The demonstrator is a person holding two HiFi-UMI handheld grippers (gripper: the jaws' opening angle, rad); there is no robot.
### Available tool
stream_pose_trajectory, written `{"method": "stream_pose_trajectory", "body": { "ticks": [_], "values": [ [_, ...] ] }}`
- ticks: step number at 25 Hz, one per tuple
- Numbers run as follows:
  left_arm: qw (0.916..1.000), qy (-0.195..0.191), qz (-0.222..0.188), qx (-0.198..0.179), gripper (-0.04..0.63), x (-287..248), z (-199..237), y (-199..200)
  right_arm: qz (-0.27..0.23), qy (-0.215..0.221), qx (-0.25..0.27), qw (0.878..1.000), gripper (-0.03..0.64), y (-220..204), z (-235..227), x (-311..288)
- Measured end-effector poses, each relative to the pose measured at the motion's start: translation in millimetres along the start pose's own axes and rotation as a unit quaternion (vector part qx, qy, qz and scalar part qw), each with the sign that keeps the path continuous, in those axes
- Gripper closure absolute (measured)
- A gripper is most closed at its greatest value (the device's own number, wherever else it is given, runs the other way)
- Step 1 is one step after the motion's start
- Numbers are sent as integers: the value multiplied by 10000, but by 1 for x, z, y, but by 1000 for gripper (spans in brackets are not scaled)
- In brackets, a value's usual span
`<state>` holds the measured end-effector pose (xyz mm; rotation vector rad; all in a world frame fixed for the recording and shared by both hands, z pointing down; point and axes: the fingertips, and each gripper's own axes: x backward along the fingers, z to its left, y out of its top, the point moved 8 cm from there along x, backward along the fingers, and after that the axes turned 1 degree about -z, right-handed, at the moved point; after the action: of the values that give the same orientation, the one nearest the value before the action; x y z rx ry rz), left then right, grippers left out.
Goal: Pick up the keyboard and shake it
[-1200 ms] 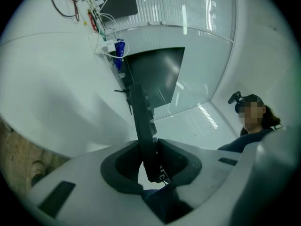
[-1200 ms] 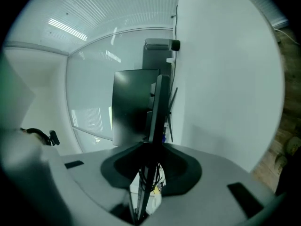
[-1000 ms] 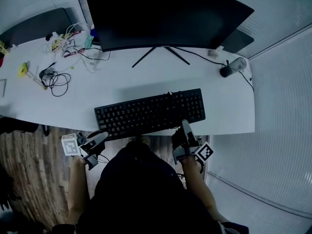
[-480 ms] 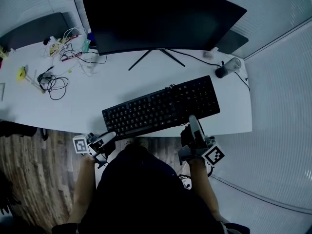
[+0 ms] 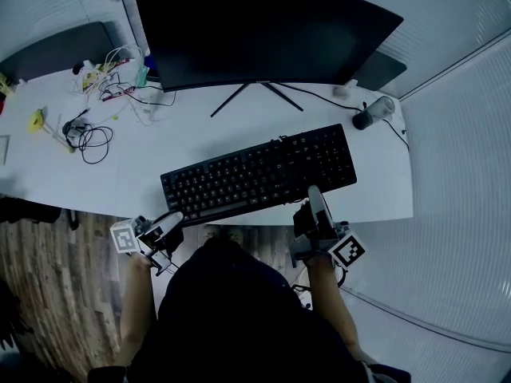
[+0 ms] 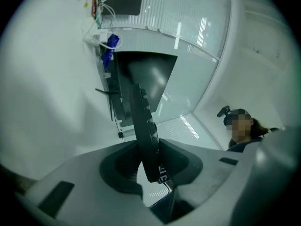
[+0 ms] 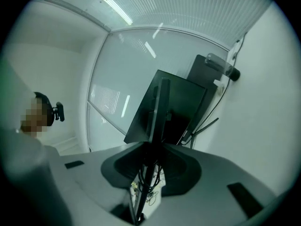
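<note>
In the head view the black keyboard (image 5: 255,174) hangs slanted over the white desk's front edge (image 5: 375,206), its right end farther up the picture. My left gripper (image 5: 170,219) holds its near left corner. In the left gripper view the keyboard's edge (image 6: 141,121) runs between the jaws of the left gripper (image 6: 150,159); they have just been opening a little but still touch it. My right gripper (image 5: 314,198) is shut on the near edge towards the right end. The right gripper view shows that thin keyboard edge (image 7: 157,121) pinched in the right gripper (image 7: 149,161).
A large dark monitor (image 5: 263,30) on a splayed stand fills the back of the desk. Loose cables (image 5: 92,134) and small items lie at the back left. A dark cylindrical device (image 5: 371,112) stands at the back right. Wooden floor (image 5: 48,294) shows below the desk edge.
The keyboard's right end has risen with the right gripper, so the keyboard now lies slanted. The left gripper and the left end have shifted slightly left in the last half second.
</note>
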<state>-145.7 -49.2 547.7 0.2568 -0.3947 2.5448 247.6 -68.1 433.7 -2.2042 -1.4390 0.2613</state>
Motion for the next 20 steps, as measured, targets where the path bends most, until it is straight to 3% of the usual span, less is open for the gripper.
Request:
{"method": "stream_pose_trajectory", "body": {
  "ticks": [4,8,16,20],
  "values": [
    [9982,197,93,-566,476,-10,-37,23,-262,40,-899,9956,502,-13,-33,10],
    [9888,715,583,-1169,476,-25,-72,35,-503,111,-1732,9835,500,-29,-65,21],
    [9682,1448,968,-1795,475,-45,-116,41,-633,138,-2725,9600,494,-58,-97,22],
    [9638,1577,1039,-1882,474,-47,-119,42,-656,62,-2948,9533,492,-66,-101,23]
  ]
}}
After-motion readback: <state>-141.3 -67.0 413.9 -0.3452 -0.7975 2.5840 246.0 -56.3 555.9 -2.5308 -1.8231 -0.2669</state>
